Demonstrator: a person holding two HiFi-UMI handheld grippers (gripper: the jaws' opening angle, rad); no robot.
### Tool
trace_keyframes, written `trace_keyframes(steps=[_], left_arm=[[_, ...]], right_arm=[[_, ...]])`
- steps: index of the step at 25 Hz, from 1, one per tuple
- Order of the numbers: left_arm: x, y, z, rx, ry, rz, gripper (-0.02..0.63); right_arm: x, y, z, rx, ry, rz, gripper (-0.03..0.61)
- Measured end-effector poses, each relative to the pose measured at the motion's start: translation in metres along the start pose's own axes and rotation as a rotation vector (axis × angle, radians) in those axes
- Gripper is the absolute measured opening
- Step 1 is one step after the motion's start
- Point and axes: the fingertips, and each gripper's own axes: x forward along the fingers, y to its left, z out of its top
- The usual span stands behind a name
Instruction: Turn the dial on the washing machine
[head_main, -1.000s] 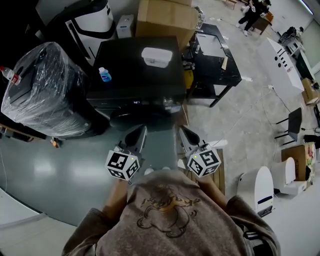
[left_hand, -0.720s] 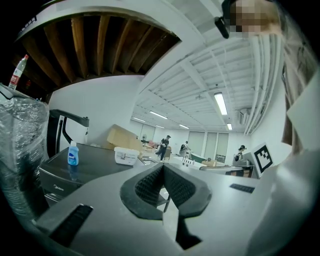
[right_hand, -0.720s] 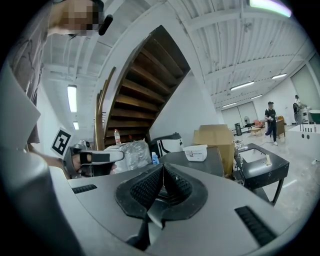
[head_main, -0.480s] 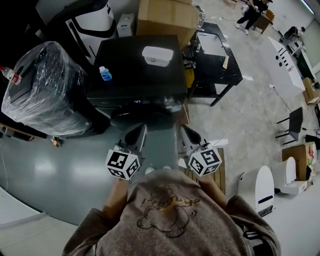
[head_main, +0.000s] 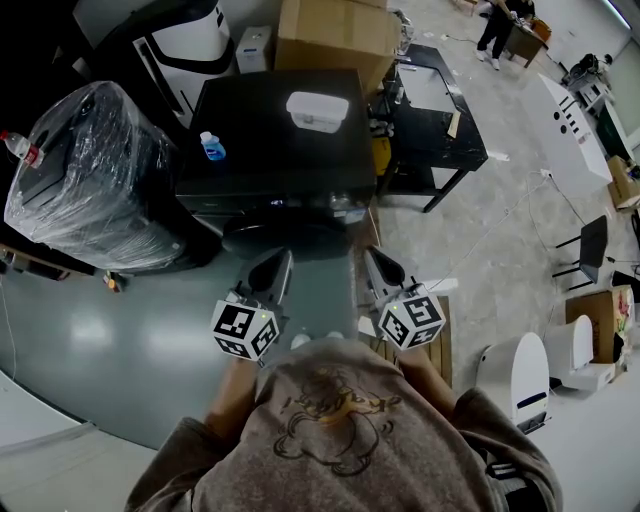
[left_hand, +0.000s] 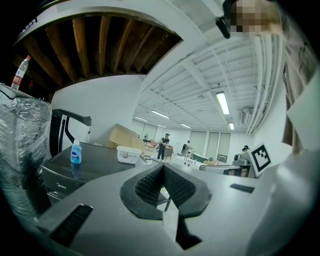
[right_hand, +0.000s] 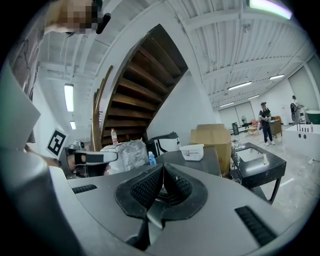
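Observation:
The black washing machine (head_main: 270, 140) stands ahead of me in the head view, its front panel (head_main: 268, 206) in shadow; I cannot make out the dial. A white box (head_main: 315, 111) and a blue bottle (head_main: 210, 149) sit on its top. My left gripper (head_main: 276, 260) and right gripper (head_main: 377, 258) hover side by side short of the machine's front, touching nothing. Both are shut and empty: the ribbed pads meet in the left gripper view (left_hand: 163, 174) and in the right gripper view (right_hand: 163, 173). The machine (left_hand: 92, 161) shows beyond the left jaws, and its top (right_hand: 197, 159) beyond the right jaws.
A bulky plastic-wrapped load (head_main: 90, 180) stands left of the machine, and a cardboard box (head_main: 332, 35) behind it. A black table (head_main: 435, 110) is to its right. A white unit (head_main: 518, 375) stands on the floor at the right. People stand at the far back (head_main: 497, 25).
Both grippers hold almost still; the right one has drifted a touch to the right. A person at the far back has walked on.

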Motion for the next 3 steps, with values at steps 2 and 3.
trace_keyframes(steps=[2,3], left_arm=[[-0.0007,0.0004,-0.0005,0.000,0.002,0.002,-0.008],[-0.0011,0.0005,-0.0008,0.001,0.003,0.003,-0.008]], right_arm=[[0.0015,0.0008,0.0007,0.004,-0.003,0.005,0.005],[0.0022,0.0013,0.0010,0.005,-0.003,0.007,0.005]])
